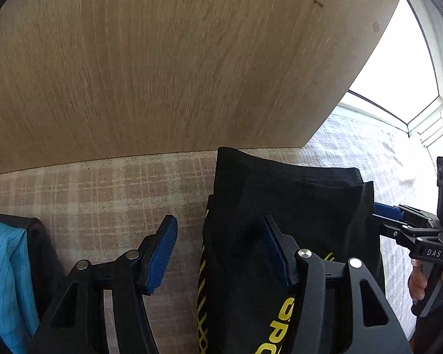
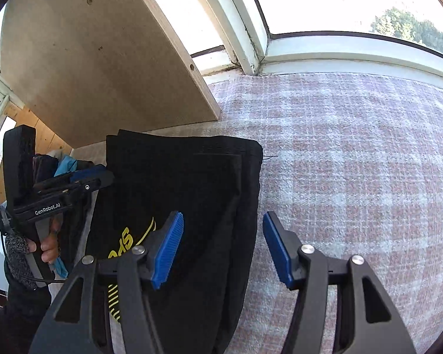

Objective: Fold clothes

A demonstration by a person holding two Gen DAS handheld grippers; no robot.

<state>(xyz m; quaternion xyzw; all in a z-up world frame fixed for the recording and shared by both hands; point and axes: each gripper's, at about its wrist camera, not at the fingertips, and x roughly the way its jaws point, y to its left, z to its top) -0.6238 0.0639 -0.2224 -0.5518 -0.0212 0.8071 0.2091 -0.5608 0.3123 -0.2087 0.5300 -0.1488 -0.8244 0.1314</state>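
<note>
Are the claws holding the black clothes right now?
No. Both the left claw and right claw are open over the black garment, gripping nothing.

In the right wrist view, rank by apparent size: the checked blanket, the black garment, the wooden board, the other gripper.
1. Checked blanket, largest.
2. Black garment and wooden board: about alike, so unranked.
3. Left gripper, smallest, seen edge-on.

The garment lies nearer the camera, inflating it.

The black garment (image 1: 295, 200)'s yellow lettering (image 1: 280, 324) is cut off by the bottom edge
</note>
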